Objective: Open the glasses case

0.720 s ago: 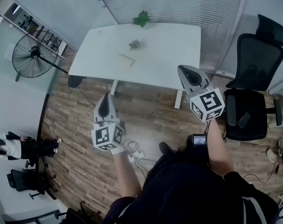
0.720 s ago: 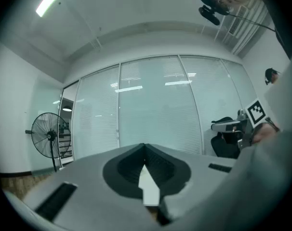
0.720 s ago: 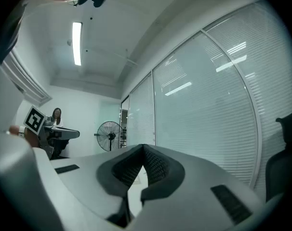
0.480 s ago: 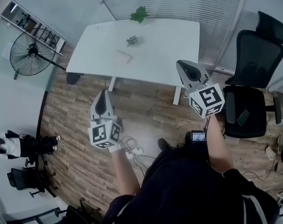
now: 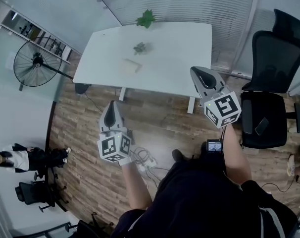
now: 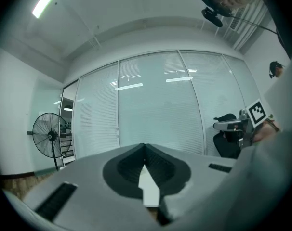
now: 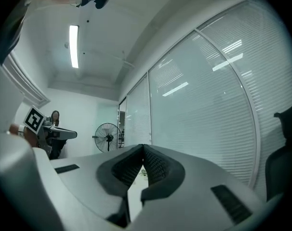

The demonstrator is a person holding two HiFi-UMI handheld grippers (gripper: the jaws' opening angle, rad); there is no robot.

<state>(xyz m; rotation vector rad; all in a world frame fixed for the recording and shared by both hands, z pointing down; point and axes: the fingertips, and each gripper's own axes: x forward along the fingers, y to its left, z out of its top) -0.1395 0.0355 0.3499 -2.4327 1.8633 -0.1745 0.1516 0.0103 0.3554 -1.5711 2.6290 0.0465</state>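
Note:
The glasses case (image 5: 133, 66), a pale flat box, lies shut near the middle of the white table (image 5: 179, 68), well ahead of both grippers. My left gripper (image 5: 109, 107) hangs over the wooden floor short of the table's near edge; its jaws meet with nothing between them (image 6: 145, 146). My right gripper (image 5: 196, 73) is higher and to the right, at the table's near right corner, also shut and empty (image 7: 143, 147). Both point level towards the frosted glass wall. Each gripper view shows the other gripper off to the side.
A small dark-green sprig (image 5: 141, 47) and a leafy plant (image 5: 146, 19) sit on the table beyond the case. A standing fan (image 5: 36, 63) is at the left, a black office chair (image 5: 271, 78) at the right. Cables (image 5: 142, 157) lie by my feet. A person (image 5: 16, 158) sits far left.
Both grippers keep about the same places and stay shut. The head view has shifted slightly, so the table and fan sit a little differently in the picture.

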